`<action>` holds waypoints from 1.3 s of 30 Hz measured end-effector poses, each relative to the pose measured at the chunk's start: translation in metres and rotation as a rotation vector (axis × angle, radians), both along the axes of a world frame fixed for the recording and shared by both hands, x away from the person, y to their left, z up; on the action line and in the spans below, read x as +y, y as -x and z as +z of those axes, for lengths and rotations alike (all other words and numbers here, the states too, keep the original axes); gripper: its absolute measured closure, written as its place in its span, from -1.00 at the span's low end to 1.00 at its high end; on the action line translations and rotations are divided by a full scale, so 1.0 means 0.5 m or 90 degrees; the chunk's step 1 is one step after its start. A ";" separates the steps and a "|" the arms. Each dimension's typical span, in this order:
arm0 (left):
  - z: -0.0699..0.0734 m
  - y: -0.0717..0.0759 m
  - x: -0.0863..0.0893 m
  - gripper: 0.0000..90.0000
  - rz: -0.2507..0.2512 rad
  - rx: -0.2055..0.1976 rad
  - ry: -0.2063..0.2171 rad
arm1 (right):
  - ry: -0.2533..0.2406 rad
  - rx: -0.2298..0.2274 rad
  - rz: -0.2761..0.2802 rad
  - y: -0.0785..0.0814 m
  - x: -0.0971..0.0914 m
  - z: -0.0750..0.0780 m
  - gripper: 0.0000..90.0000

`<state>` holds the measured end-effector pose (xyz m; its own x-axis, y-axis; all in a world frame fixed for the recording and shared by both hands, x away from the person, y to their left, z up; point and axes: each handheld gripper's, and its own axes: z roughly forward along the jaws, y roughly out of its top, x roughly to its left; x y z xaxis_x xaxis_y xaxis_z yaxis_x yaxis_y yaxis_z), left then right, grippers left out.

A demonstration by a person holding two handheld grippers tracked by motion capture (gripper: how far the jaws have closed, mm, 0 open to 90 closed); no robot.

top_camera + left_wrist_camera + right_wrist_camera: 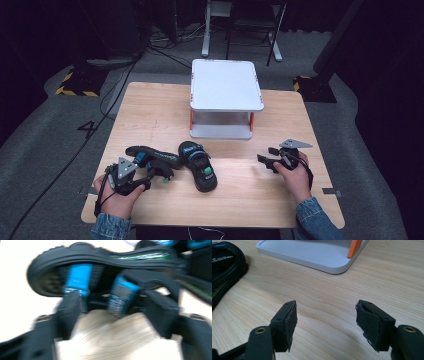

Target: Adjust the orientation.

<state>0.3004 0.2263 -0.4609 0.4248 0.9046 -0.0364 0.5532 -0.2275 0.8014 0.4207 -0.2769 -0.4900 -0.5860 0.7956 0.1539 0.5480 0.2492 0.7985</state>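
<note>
Two black sandals with blue straps lie on the wooden table [150,110]. One sandal [150,156] lies on its side at the front left, and the other sandal [200,171] rests sole-down beside it. My left gripper [161,176] is at the side-lying sandal [100,255]. Its jaws stand open in the blurred left gripper view, with the blue straps [80,275] between and just ahead of them. My right gripper [325,322] is open over bare wood at the front right [264,161], holding nothing.
A white two-level shelf [226,82] with orange posts stands at the back middle of the table; its base plate [312,255] lies ahead of the right gripper. A sandal's edge [224,267] is at that view's left. Chair legs and cables lie on the floor beyond.
</note>
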 end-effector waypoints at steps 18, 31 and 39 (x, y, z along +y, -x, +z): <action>0.002 -0.022 0.008 0.40 -0.126 -0.054 -0.023 | 0.001 0.006 -0.005 0.006 -0.004 -0.004 -0.26; 0.062 0.003 0.081 0.38 -0.225 0.015 -0.026 | 0.002 0.013 -0.004 0.004 -0.004 -0.009 -0.26; 0.031 -0.041 0.060 0.32 -0.167 -0.029 -0.006 | 0.008 0.017 -0.005 0.009 -0.004 -0.011 -0.26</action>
<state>0.3208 0.2562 -0.4456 0.6453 0.7639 -0.0032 0.4375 -0.3661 0.8214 0.4161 -0.2791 -0.4955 -0.5759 0.8019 0.1590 0.5707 0.2551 0.7806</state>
